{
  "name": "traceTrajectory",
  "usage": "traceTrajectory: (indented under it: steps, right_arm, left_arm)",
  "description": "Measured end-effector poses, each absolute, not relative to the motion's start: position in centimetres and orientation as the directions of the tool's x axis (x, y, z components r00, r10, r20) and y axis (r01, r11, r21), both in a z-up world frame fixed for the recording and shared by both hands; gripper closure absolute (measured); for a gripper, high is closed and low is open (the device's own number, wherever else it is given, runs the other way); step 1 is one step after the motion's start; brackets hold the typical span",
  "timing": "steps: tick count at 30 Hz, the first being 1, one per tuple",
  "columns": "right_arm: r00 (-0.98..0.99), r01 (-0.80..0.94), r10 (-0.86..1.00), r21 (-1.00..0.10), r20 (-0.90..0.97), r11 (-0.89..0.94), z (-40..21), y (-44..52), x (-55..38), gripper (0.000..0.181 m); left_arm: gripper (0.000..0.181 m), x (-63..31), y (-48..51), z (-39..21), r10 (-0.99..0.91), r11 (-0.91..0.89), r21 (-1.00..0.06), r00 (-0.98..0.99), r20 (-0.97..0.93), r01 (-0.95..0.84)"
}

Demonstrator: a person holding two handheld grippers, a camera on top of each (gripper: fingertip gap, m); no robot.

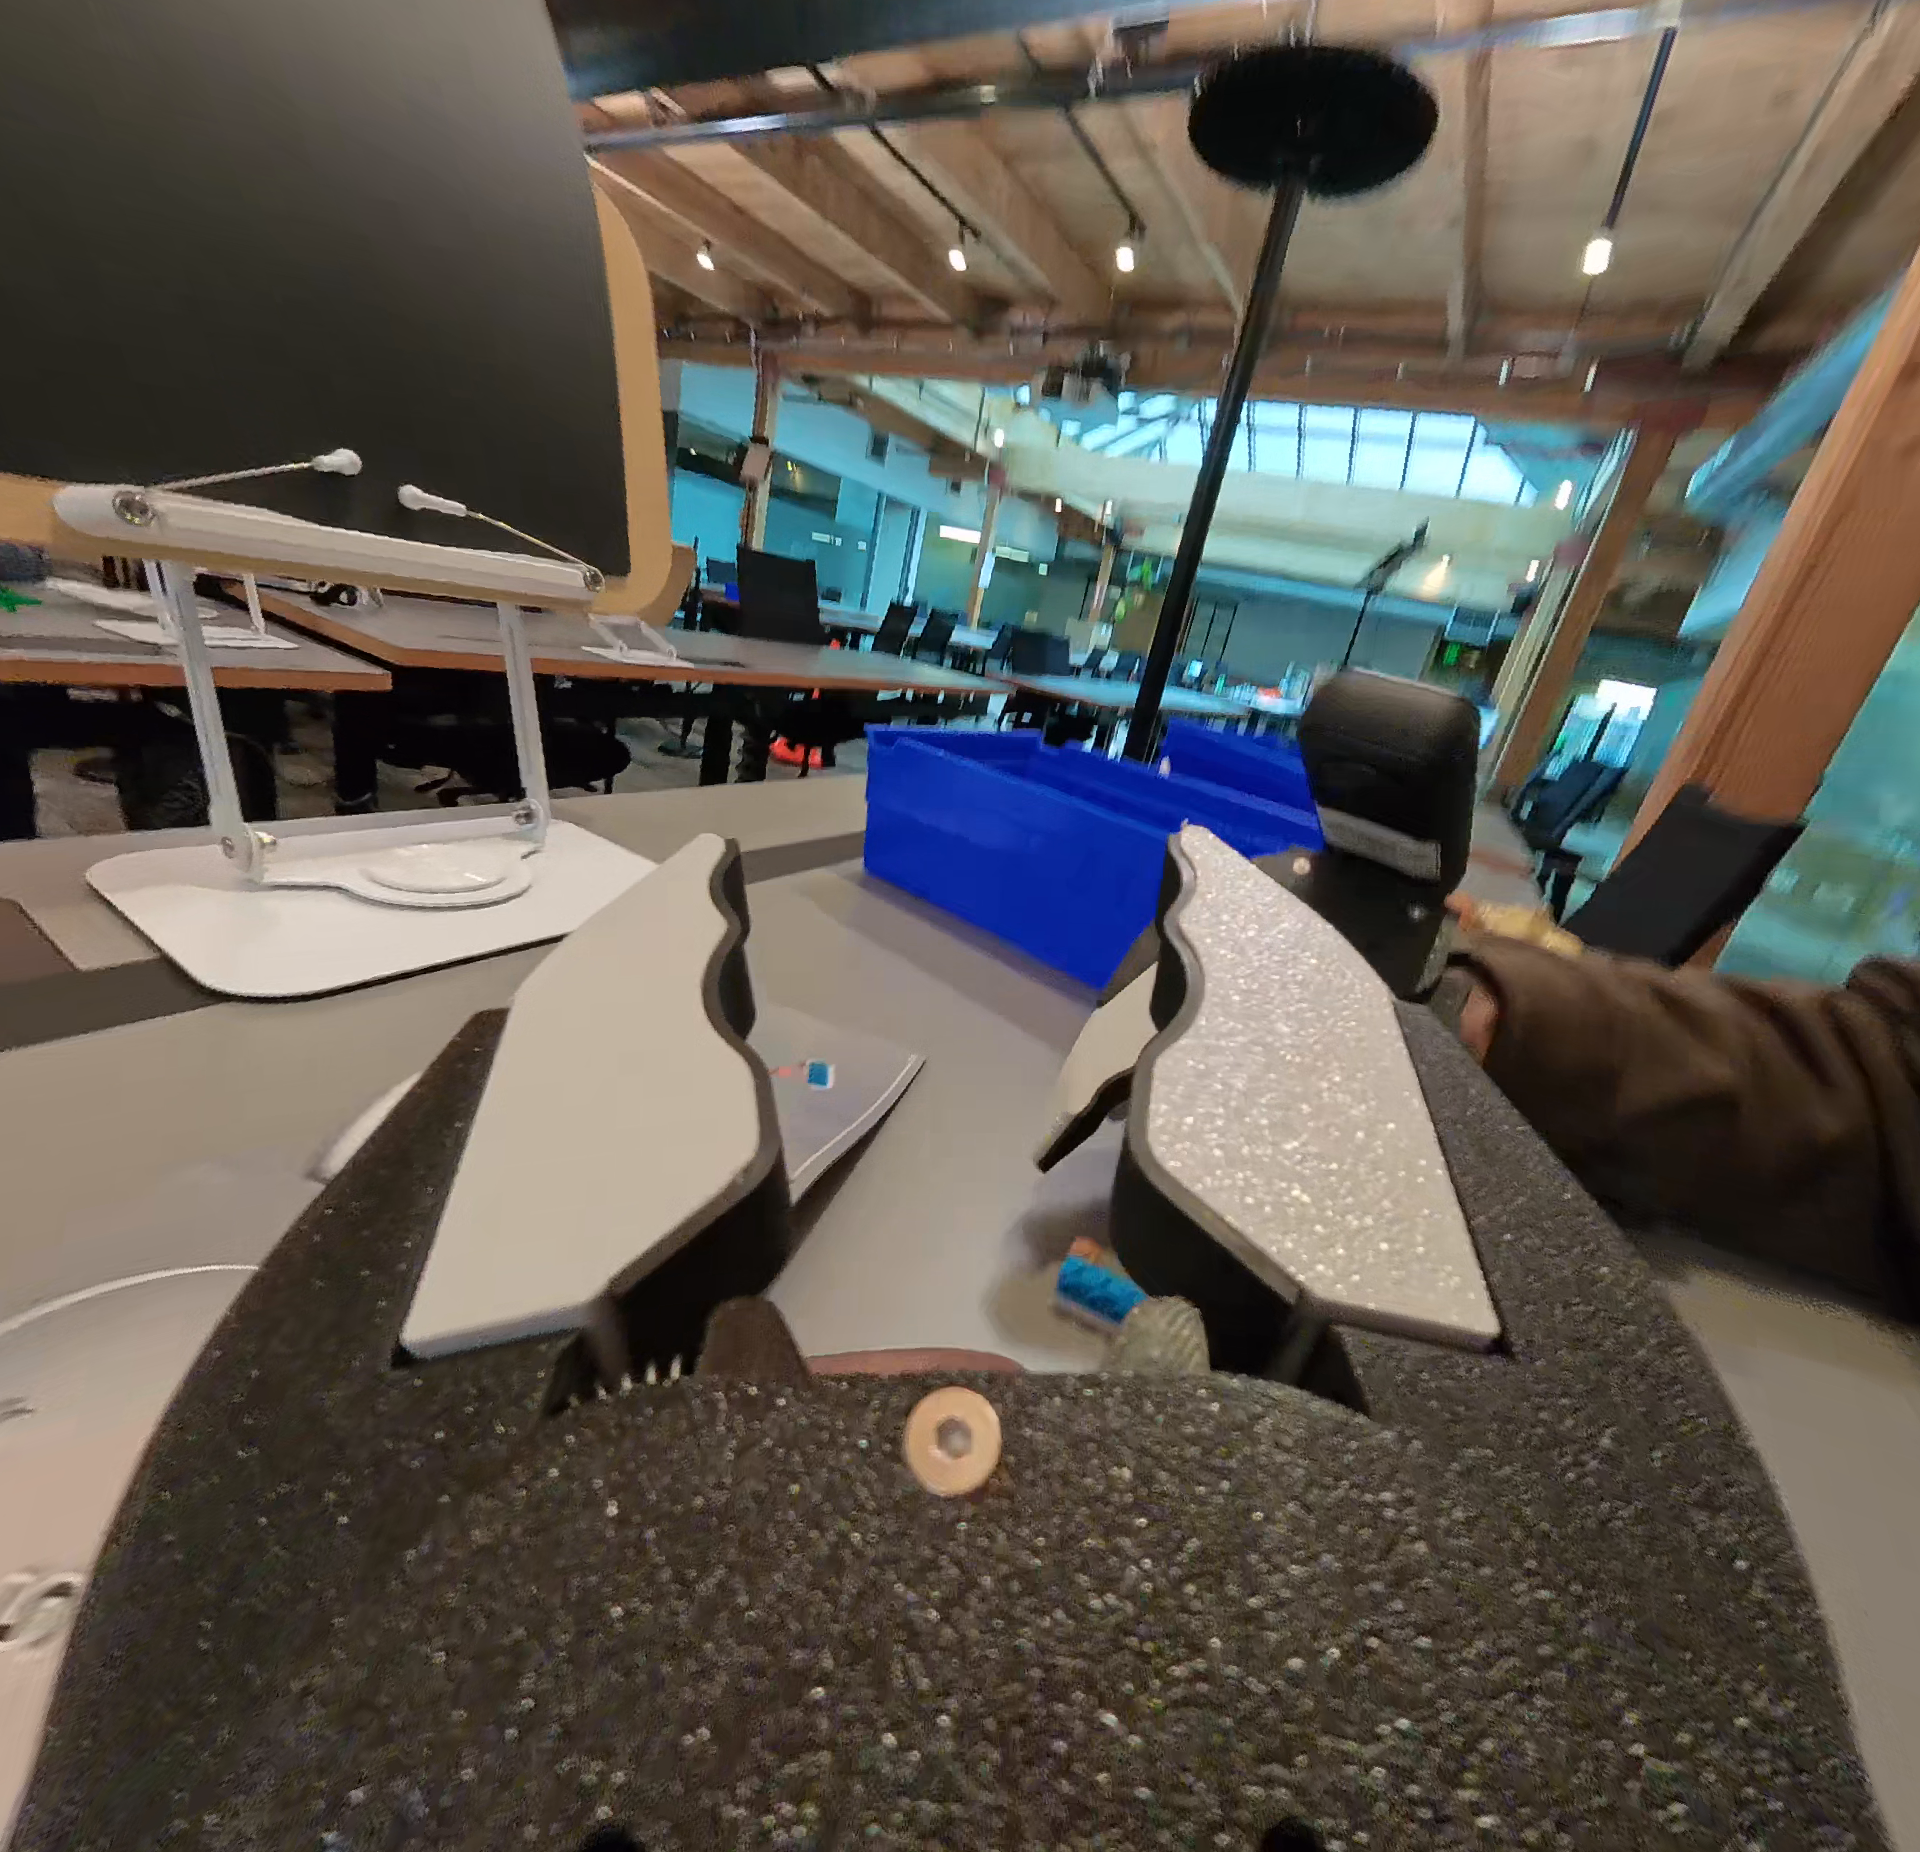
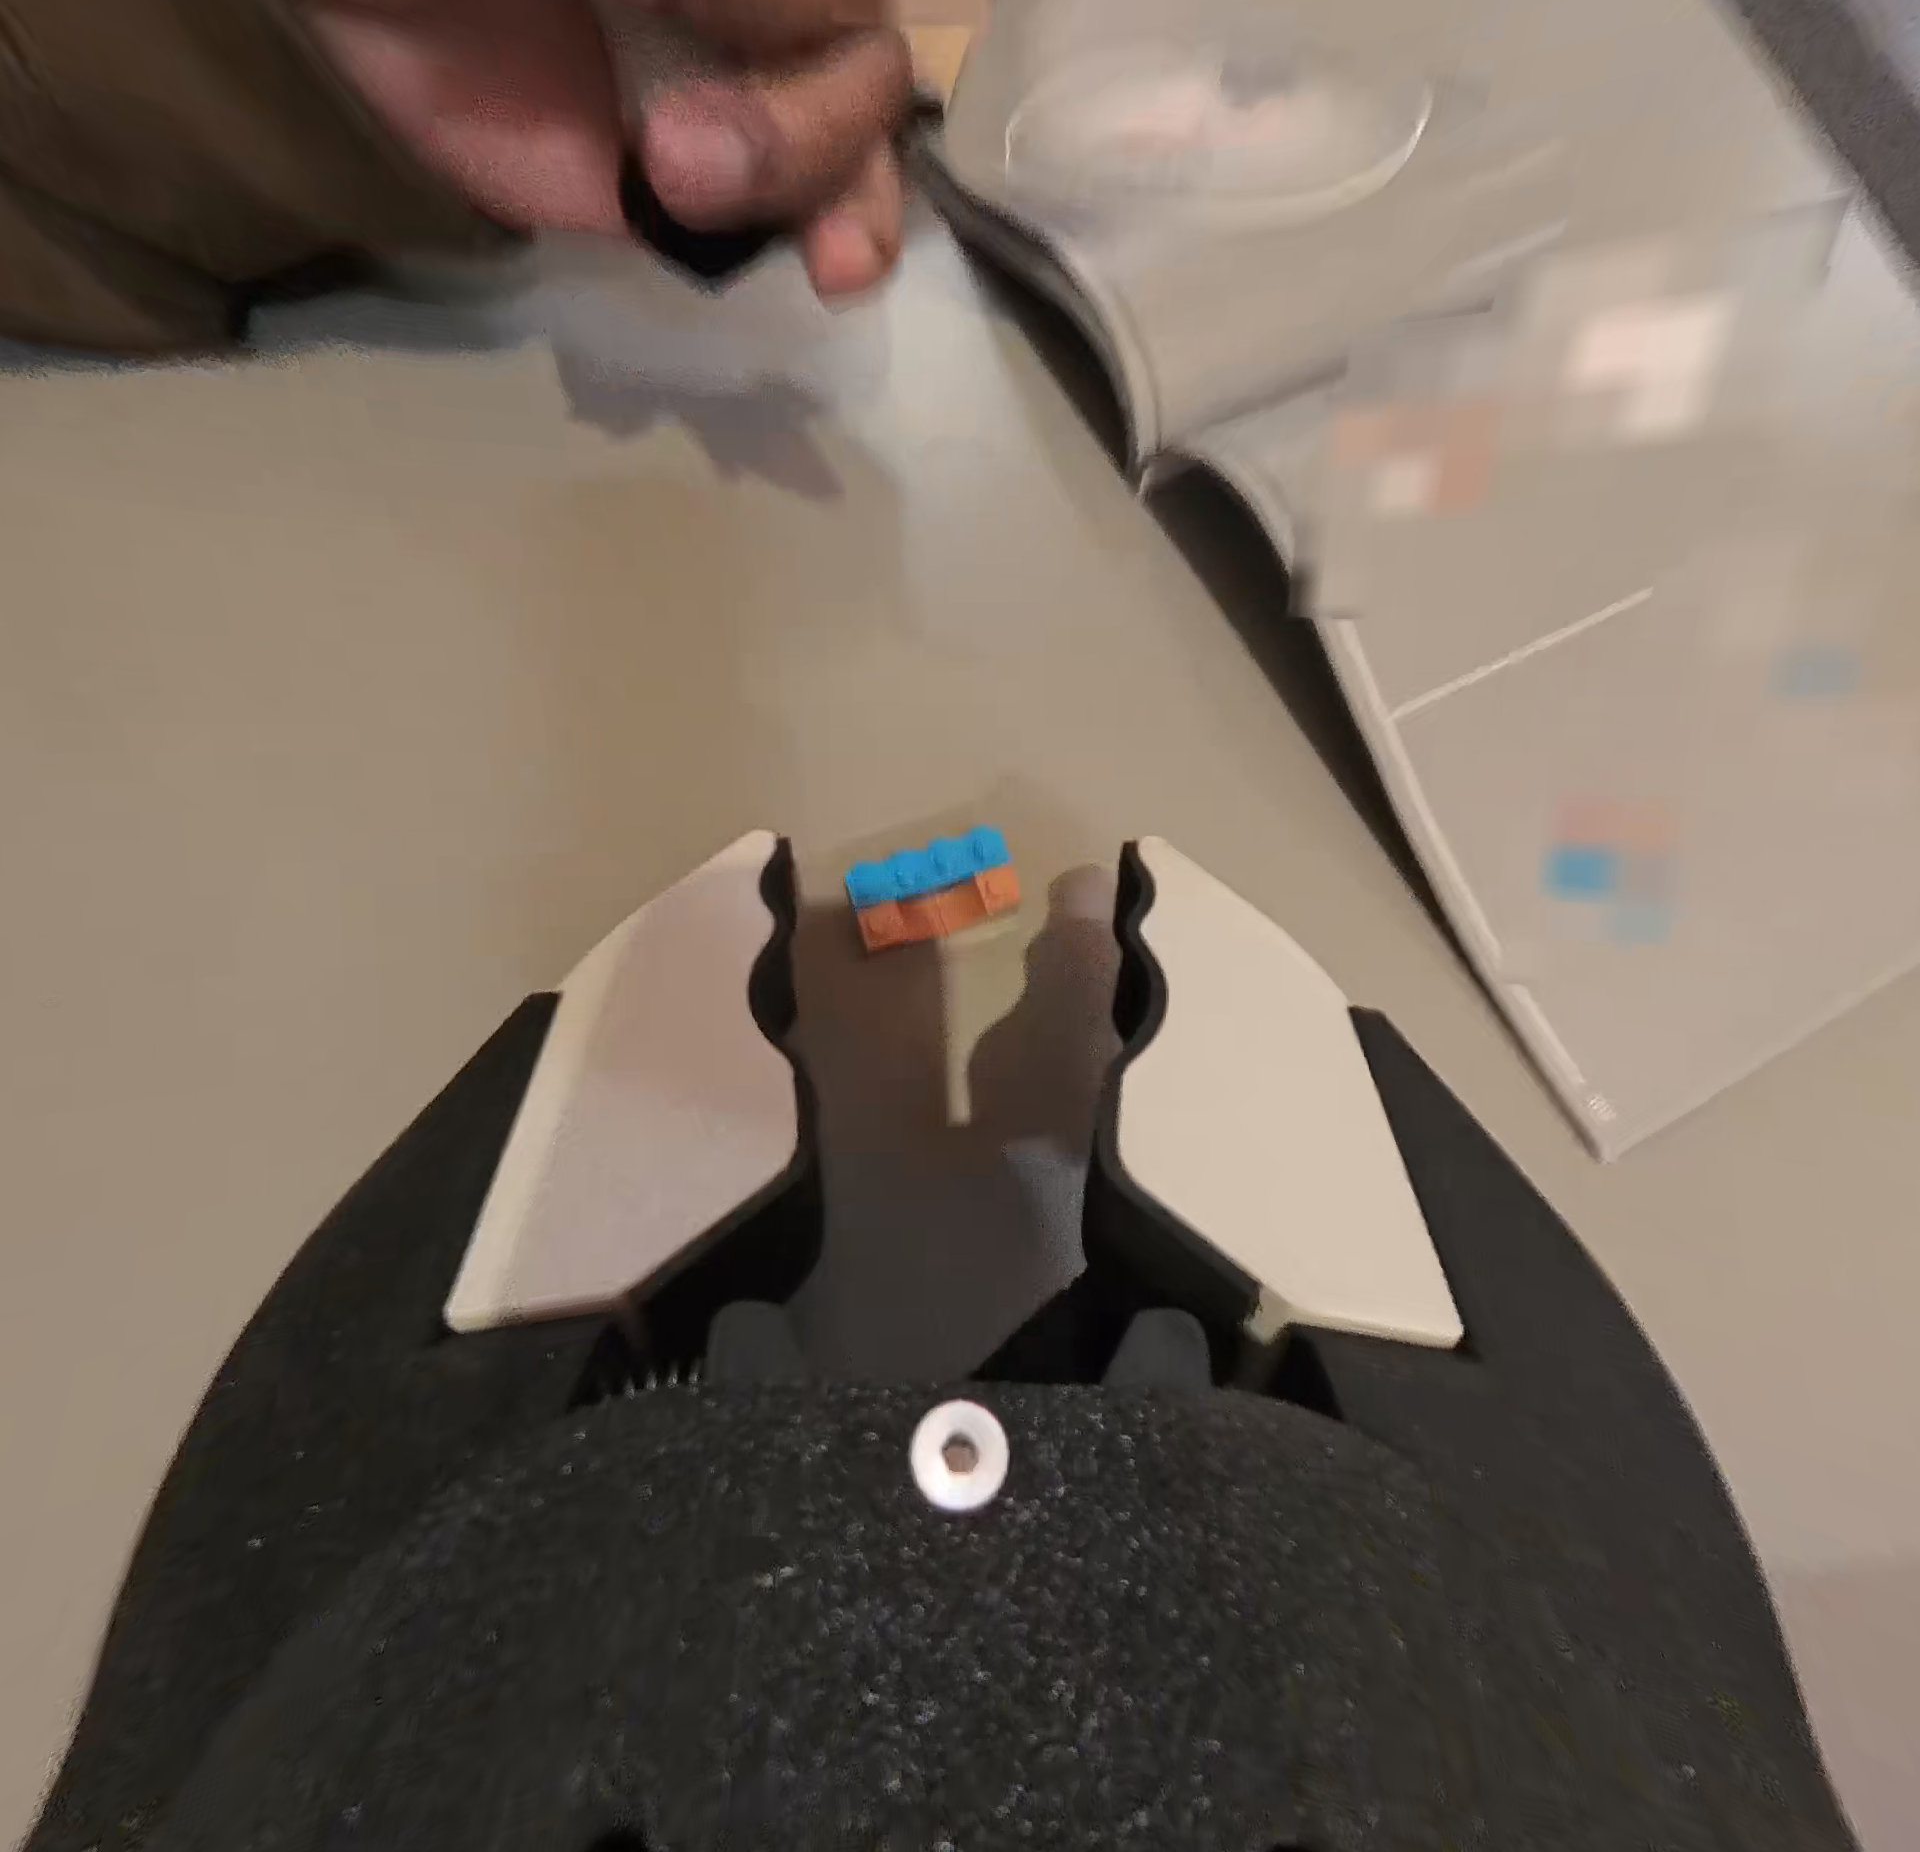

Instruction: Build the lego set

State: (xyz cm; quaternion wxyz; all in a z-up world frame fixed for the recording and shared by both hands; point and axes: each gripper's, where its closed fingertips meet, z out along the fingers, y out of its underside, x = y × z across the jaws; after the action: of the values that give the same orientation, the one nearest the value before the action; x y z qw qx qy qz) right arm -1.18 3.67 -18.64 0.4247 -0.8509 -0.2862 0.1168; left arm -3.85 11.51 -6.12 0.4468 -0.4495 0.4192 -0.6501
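A small lego assembly [image 2: 930, 888], a blue plate on an orange one, lies on the grey table. In the right wrist view it sits between the tips of my right gripper [image 2: 954, 852], which is open and hovers over it without touching. My left gripper [image 1: 951, 857] is open and empty, raised above the table and pointing out across the room. In the left wrist view the assembly [image 1: 1096, 1288] shows low down, near the base of the right finger. The right gripper's black body [image 1: 1392, 815] shows behind that finger.
An open instruction booklet [image 2: 1558, 607] lies right of the assembly, also in the left wrist view [image 1: 842, 1085]. Blue bins [image 1: 1039, 846] stand at the back of the table with a black pole [image 1: 1216, 452]. A white stand [image 1: 343, 867] is at left. A hand [image 2: 675, 109] and a sleeve [image 1: 1714, 1096] are close. The gap from one gripper's tips to the other's is roughly 15 centimetres.
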Motion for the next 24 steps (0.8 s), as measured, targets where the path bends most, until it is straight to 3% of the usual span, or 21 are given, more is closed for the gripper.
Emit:
traceTrajectory:
  steps: [5,9,12,16,21,24]
  right_arm:
    - [0.790,0.272,0.613,-0.909,0.023,-0.315,-14.2,3.9,-4.9,0.133]
    - [0.752,0.150,0.655,-0.946,-0.080,-0.287,-12.9,3.8,-9.1,0.132]
    - [0.742,0.115,0.662,-0.954,-0.104,-0.278,-12.6,3.6,-10.5,0.133]
    - [0.702,0.199,0.709,-0.935,-0.073,-0.293,-13.3,2.5,-11.5,0.143]
    - [0.626,0.228,0.763,-0.897,-0.163,-0.378,-14.0,0.8,-12.4,0.138]
    - [0.583,0.233,0.786,-0.885,-0.205,-0.404,-13.9,-0.2,-12.9,0.131]
  left_arm:
    - [0.106,-4.2,11.7,-4.0,-0.797,-0.603,-0.726,-0.277,0.536,0.331]
    - [0.105,-4.3,10.3,-2.0,-0.712,-0.701,-0.583,-0.350,0.609,0.411]
    - [0.104,-4.5,9.1,-1.1,-0.710,-0.701,-0.553,-0.364,0.603,0.450]
    - [0.103,-5.2,8.3,-0.9,-0.733,-0.675,-0.547,-0.363,0.575,0.495]
    - [0.095,-5.7,6.6,-0.7,-0.733,-0.679,-0.562,-0.409,0.543,0.472]
    - [0.105,-6.2,5.1,0.1,-0.774,-0.632,-0.622,-0.423,0.472,0.462]
